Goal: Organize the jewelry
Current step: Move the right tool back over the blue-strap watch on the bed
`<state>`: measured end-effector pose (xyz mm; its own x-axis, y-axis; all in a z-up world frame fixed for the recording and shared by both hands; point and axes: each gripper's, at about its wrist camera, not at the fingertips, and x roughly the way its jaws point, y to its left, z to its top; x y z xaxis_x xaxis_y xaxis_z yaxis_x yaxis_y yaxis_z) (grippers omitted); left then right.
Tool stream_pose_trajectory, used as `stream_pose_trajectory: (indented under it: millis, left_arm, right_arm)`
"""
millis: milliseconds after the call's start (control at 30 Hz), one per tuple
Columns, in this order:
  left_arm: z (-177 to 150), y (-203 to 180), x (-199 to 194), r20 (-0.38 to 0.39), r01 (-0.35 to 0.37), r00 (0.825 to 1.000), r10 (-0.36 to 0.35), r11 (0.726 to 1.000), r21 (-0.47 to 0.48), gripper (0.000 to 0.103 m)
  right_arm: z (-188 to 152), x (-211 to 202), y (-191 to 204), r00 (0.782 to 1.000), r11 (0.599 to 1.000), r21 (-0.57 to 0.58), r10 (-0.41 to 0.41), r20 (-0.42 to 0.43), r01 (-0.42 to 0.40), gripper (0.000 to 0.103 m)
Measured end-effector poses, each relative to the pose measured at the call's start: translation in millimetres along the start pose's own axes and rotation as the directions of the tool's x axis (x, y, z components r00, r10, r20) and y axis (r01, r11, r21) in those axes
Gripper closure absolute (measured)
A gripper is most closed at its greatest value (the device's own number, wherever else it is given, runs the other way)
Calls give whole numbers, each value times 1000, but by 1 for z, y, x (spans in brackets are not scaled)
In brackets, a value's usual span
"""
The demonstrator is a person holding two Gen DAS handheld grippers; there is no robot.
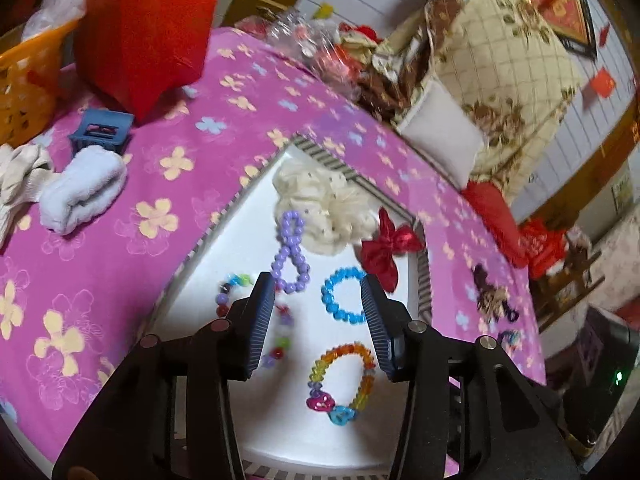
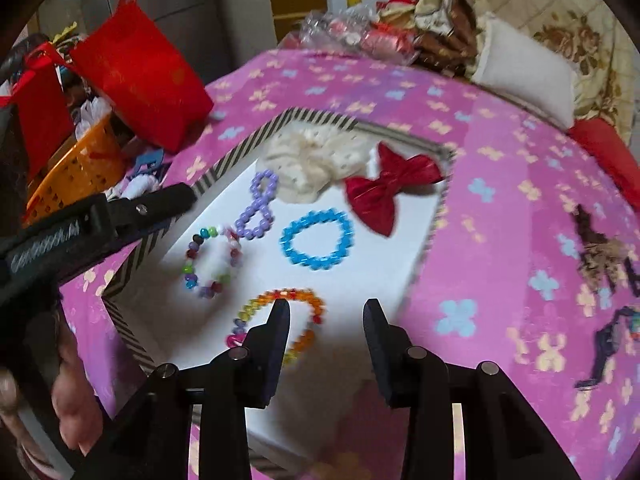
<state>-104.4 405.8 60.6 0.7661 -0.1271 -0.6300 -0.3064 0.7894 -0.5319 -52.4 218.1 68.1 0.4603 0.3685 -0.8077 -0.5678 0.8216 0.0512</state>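
**Bracelets laid in tray**

Both grippers, left (image 1: 320, 294) and right (image 2: 326, 312), hang jaws apart, empty, over the tray (image 2: 240, 142). Rainbow bracelet (image 1: 340, 380) lies nearest the tray's front edge. Placing step looks complete; next likely withdraw.

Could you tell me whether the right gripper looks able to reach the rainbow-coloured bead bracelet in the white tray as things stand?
Probably yes: the right gripper stands open just above the rainbow-coloured bead bracelet, nothing lies between them, and the white tray is open-topped.
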Motion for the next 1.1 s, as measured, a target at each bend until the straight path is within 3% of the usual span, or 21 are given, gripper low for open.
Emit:
stream_pose_trajectory:
  millis: [133, 233, 433, 600, 867, 967, 1100]
  left_arm:
    - [3, 15, -2, 15, -11, 1000, 13, 997, -77, 58]
    - [1, 13, 3, -1, -37, 999, 37, 997, -69, 58]
    - [-11, -13, 8, -11, -66, 998, 66, 998, 24, 57]
    - [-32, -55, 11, -15, -68, 997, 71, 986, 155, 57]
    - [-90, -132, 18, -61, 3, 998, 20, 935, 355, 53]
    - [-113, -155, 25, -116, 58, 993, -13, 916, 396, 53]
    - [-137, -176, 36, -160, 79, 987, -5, 883, 463, 53]
  right_arm:
    - [-9, -22, -23, 998, 999, 24, -39, 48, 38, 62]
    - [-24, -39, -53, 995, 995, 75, -74, 69, 69, 62]
    - [-65, -65, -128, 986, 965, 218, -160, 53, 145, 62]
    - [-105, -87, -202, 969, 905, 358, -248, 9, 228, 62]
    - [-143, -107, -286, 941, 800, 518, -338, -29, 303, 62]
    - [-137, -101, -300, 932, 786, 526, -362, -32, 323, 62]
    - [-120, -85, -314, 942, 790, 537, -335, -26, 296, 62]
